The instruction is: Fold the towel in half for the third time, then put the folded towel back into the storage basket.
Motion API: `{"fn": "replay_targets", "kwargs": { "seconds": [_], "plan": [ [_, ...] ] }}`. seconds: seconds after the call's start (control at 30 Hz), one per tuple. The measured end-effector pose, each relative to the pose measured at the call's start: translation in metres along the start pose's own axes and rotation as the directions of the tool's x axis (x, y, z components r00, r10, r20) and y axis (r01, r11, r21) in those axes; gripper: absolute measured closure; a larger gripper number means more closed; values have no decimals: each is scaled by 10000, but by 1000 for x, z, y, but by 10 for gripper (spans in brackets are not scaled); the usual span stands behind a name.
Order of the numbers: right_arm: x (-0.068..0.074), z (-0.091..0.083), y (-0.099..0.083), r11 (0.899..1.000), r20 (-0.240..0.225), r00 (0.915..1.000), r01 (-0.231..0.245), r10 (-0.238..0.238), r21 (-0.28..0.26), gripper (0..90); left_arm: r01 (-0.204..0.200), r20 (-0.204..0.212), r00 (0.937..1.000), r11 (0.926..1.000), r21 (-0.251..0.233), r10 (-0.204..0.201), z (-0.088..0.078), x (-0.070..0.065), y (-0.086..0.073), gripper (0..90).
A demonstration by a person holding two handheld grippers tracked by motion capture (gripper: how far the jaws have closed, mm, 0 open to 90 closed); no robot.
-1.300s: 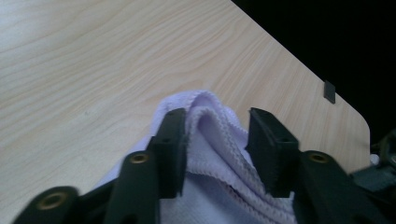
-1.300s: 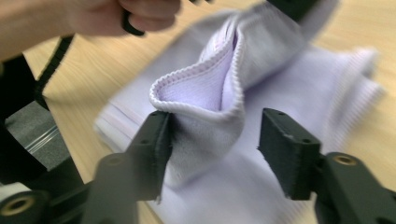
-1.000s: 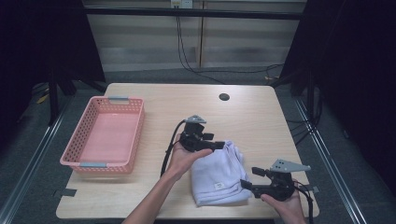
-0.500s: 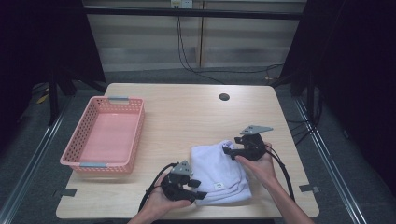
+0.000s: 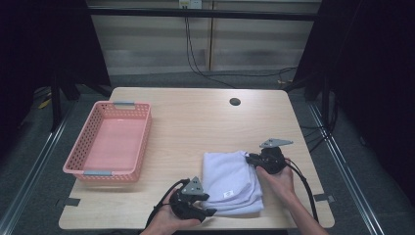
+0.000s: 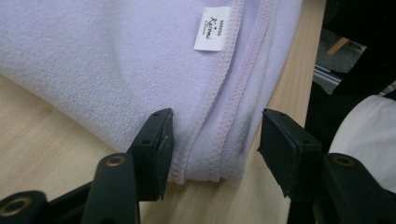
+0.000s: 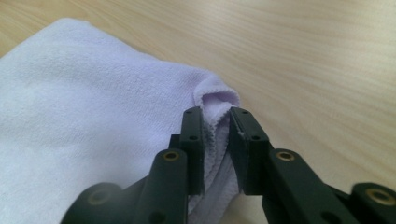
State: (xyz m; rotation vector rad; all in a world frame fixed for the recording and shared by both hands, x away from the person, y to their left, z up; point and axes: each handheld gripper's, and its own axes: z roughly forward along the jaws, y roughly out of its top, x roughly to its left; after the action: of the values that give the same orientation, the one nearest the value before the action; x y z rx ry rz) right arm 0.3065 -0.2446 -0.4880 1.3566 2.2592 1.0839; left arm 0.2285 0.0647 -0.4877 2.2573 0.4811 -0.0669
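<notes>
**On the counter: towel getting pinched from both ends**

Near the front edge of the counter (image 5: 195,122) sits a folded lavender towel (image 5: 230,181), white label facing up. The right claw (image 7: 215,140) has just been closing and is now clenched on the towel's far right corner, fabric bunched up between the jaws. The left claw (image 6: 212,140) is at the near corner with its jaws apart on either side of the stitched hem, not squeezing it. A pink basket (image 5: 110,142) sits well off to the left.

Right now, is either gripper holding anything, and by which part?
The right gripper pinches the folded lavender terry towel by a corner. The left gripper's fingers straddle another corner, not yet closed.
</notes>
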Motion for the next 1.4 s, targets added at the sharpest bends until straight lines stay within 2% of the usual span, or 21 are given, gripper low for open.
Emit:
{"fn": "replay_targets", "kwargs": {
  "seconds": [0.07, 0.13, 0.2, 0.27, 0.33, 0.37, 0.47, 0.5, 0.57, 0.6, 0.73, 0.77, 0.8, 0.83, 0.9, 1.0, 1.07, 1.1, 1.23, 1.3, 1.4],
  "plan": [
    [-2, -2, -3, 10000, -57, 10000, -8, 8, -20, 759, 54, 38, 10000, 10000, 45, -54, -1, 3, 1, 491],
    [-3, -4, -5, 10000, -33, 10000, 29, -29, 31, 683, 280, 261, 9993, 9996, -62, -278, -2, 5, 1, 489],
    [-5, -6, -4, 10000, 191, 9998, -23, 23, -2, 475, 287, 278, 9992, 9995, -144, -283, -5, 4, 0, 441],
    [-8, -8, -3, 10000, 39, 10000, -5, 5, -47, 357, 432, 260, 9987, 9990, -141, -429, -9, 5, -2, 418],
    [-11, -8, -4, 9996, -397, 9989, -266, 261, -128, 278, 610, 184, 9980, 9981, -26, -609, -11, 5, -5, 388],
    [-11, -7, -4, 9992, -454, 9984, -356, 347, -200, 250, 564, 148, 9983, 9984, 102, -565, -11, 5, -7, 376],
    [-9, -2, -3, 9999, -711, 9974, -106, 97, -120, 237, 582, 74, 9983, 9975, 392, -586, -8, 6, -11, 339],
    [-9, 1, -4, 9999, -895, 9959, -122, 123, 8, 231, 574, -48, 9983, 9975, 401, -572, -6, 6, -12, 333],
    [-9, 6, -5, 9995, -1024, 9945, -220, 240, 205, 212, 637, 66, 9979, 9969, 461, -641, -4, 9, -10, 303],
    [-9, 7, -5, 9996, -1010, 9946, -224, 241, 178, 196, 650, -57, 9979, 9966, 514, -648, -3, 9, -9, 287],
    [-10, 7, -3, 9993, -1351, 9901, -376, 375, 15, 182, 747, 25, 9972, 9966, 353, -748, 0, 10, -8, 257],
    [-10, 9, -3, 9991, -1503, 9878, -410, 414, 55, 180, 725, 59, 9973, 9966, 387, -728, 1, 10, -7, 251],
    [-9, 11, -2, 9991, -1594, 9863, -421, 430, 86, 182, 592, -99, 9982, 9971, 487, -588, 2, 9, -5, 239],
    [-9, 13, -1, 9993, -1553, 9872, -332, 357, 184, 168, 567, 62, 9984, 9974, 438, -571, 4, 8, -5, 224],
    [-8, 17, -2, 9989, -1507, 9882, -197, 260, 432, 158, 537, -8, 9986, 9975, 460, -537, 8, 5, -3, 198],
    [-8, 16, -3, 9984, -1170, 9931, 183, -120, 532, 147, 348, 82, 9993, 9983, 459, -352, 12, 2, 0, 179],
    [-7, 16, -3, 9973, -1212, 9923, 319, -238, 656, 158, 304, 20, 9995, 9982, 513, -305, 14, 0, 2, 179],
    [-6, 17, -4, 9968, -1261, 9917, 329, -235, 728, 156, 128, -52, 9999, 9983, 570, -125, 15, 0, 3, 181],
    [-6, 19, -3, 9959, -1313, 9903, 558, -461, 711, 156, -39, -479, 9988, 9986, 527, 65, 16, 0, 4, 298],
    [-5, 19, -3, 9951, -1304, 9898, 679, -581, 714, 165, 120, -393, 9992, 9993, 365, -106, 15, 3, 3, 352],
    [-4, 20, -4, 9949, -1381, 9877, 823, -737, 578, 199, 10, -528, 9986, 9990, 441, 14, 14, 3, 4, 429]
  ]
}}
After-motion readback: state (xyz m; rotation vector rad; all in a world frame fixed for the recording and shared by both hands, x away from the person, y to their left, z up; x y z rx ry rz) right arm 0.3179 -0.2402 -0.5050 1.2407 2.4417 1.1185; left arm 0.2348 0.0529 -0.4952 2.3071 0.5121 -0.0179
